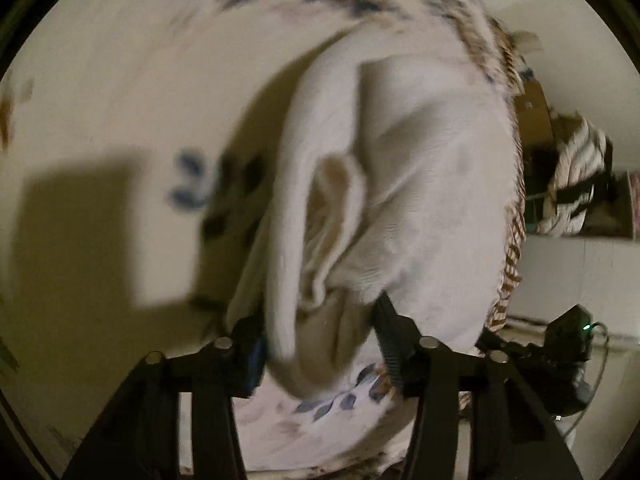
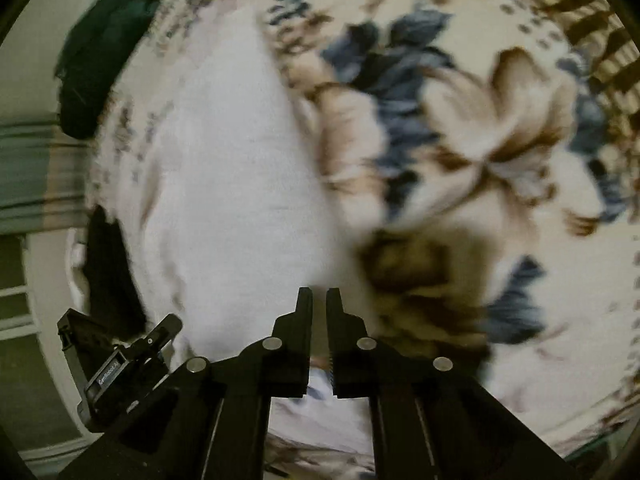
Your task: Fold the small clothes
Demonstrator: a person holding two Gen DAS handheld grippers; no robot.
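A small white garment (image 1: 420,184) hangs bunched in the left wrist view, above a floral bedsheet (image 1: 120,60). My left gripper (image 1: 320,320) has its jaws wide apart with a fold of the white cloth lying between them; a grip is not clear. In the right wrist view the white garment (image 2: 224,184) lies spread on the floral sheet (image 2: 480,128). My right gripper (image 2: 319,300) hovers at the garment's near right edge, its jaws nearly together with a thin gap and nothing visible between them. Both views are motion-blurred.
A dark green cloth (image 2: 108,44) lies at the sheet's far left edge. A black device (image 2: 120,372) sits low left, also seen in the left wrist view (image 1: 568,360). Piled clothes and a cardboard box (image 1: 572,176) stand beyond the bed's right edge.
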